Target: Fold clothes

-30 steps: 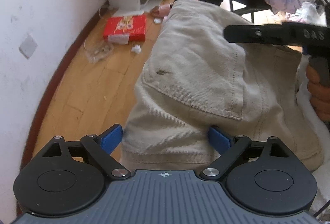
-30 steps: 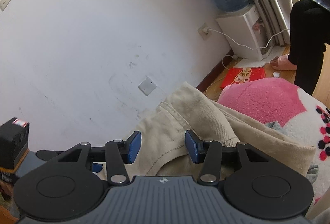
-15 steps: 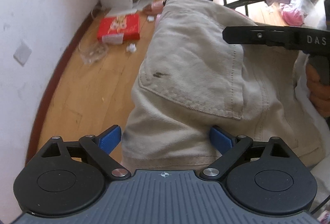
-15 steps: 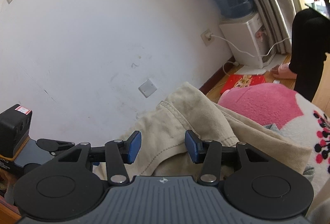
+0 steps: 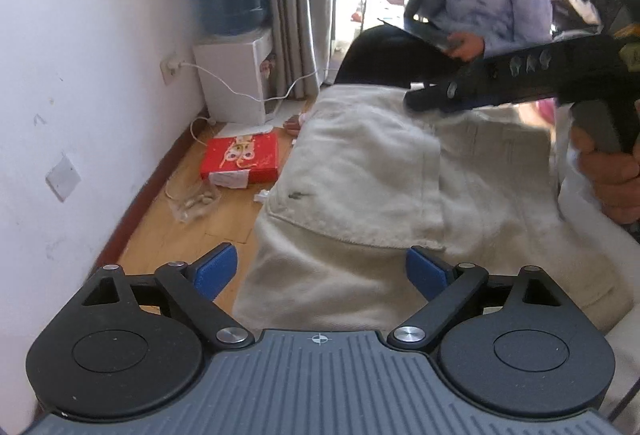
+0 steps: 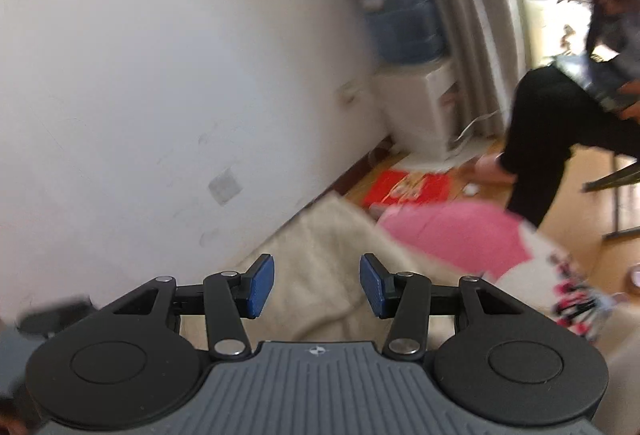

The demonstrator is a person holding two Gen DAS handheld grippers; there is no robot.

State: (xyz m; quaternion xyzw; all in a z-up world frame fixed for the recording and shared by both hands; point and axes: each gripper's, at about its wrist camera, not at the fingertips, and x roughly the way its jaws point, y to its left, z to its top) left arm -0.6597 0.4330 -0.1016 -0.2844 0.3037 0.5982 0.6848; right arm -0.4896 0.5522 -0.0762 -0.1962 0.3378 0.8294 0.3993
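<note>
Right wrist view: right gripper (image 6: 317,290) has lifted off beige cotton trousers (image 6: 320,255), blue pads apart, apparently empty; left gripper (image 5: 320,275) gapes around trouser edge, fold unfinished.

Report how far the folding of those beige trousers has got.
Done: beige trousers lie doubled over, pocket side up. In hand: nothing gripped; left gripper is open astride the near edge, right gripper open above the cloth. Left: the remaining folds; the pink blanket beside them looks untouched.
</note>
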